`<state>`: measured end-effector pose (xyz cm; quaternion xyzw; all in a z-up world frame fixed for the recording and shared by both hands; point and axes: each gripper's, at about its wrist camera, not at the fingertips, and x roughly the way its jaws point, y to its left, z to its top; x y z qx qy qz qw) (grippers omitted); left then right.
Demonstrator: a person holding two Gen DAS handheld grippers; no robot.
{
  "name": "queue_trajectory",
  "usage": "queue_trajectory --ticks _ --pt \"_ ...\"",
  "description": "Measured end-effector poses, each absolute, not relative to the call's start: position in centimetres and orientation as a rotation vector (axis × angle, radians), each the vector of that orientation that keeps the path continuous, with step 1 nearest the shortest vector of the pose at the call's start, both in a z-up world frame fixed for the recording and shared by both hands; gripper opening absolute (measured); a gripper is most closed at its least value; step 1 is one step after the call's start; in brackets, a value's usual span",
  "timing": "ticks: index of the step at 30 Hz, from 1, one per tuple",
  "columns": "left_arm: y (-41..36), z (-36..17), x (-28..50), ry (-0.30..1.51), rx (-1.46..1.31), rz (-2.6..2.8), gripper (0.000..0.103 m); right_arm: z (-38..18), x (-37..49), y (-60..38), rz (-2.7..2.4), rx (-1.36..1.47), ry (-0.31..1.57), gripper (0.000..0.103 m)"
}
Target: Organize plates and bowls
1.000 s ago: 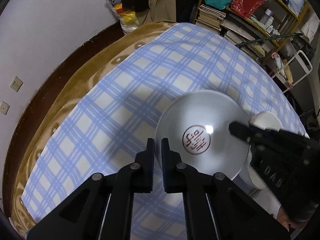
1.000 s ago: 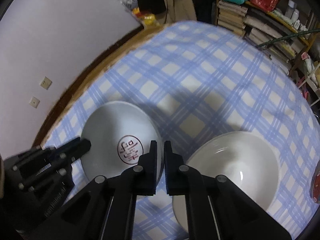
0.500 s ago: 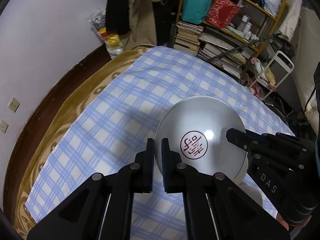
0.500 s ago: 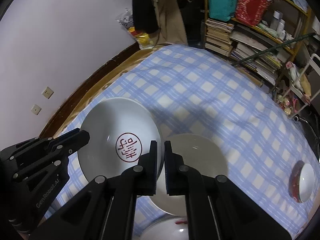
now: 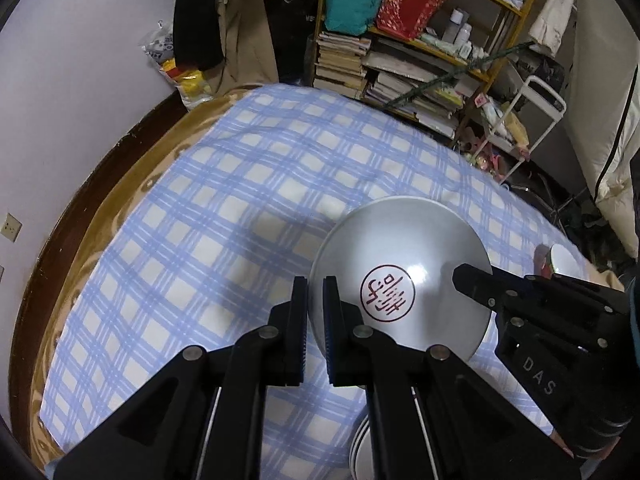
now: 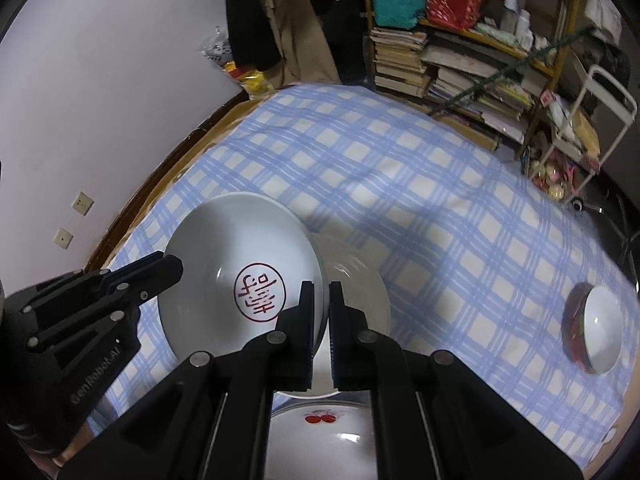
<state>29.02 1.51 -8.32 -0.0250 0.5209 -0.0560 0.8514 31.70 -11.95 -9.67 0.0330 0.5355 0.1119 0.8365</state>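
Note:
A white plate with a red round seal mark (image 5: 404,276) (image 6: 240,268) is held in the air over the checked tablecloth (image 5: 240,208). My left gripper (image 5: 315,292) is shut on its left rim and my right gripper (image 6: 325,296) is shut on its right rim. Each gripper shows in the other's view, the right gripper (image 5: 472,280) and the left gripper (image 6: 168,270). Below the plate lie a plain white plate (image 6: 356,280) and a white plate with red cherries (image 6: 320,432). A red-sided bowl (image 6: 596,328) lies tilted at the right.
A brown blanket edge (image 5: 132,184) and a wall border the cloth on the left. Shelves of books and bags (image 5: 400,40) and a white trolley (image 5: 532,120) stand behind. Stacked plate rims (image 5: 358,448) show at the bottom of the left wrist view.
Both grippers have lifted the seal-marked plate higher above the table, so more of the room and the lower plates have come into view. Both stay shut on its rim.

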Motion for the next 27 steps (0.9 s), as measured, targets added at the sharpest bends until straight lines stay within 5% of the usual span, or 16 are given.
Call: queue_trajectory --ticks 27 --pt "-0.9 -13.6 30.3 1.217 0.027 -0.137 0.007 -15.6 31.4 -13.3 0.181 0.074 1.217 0.008"
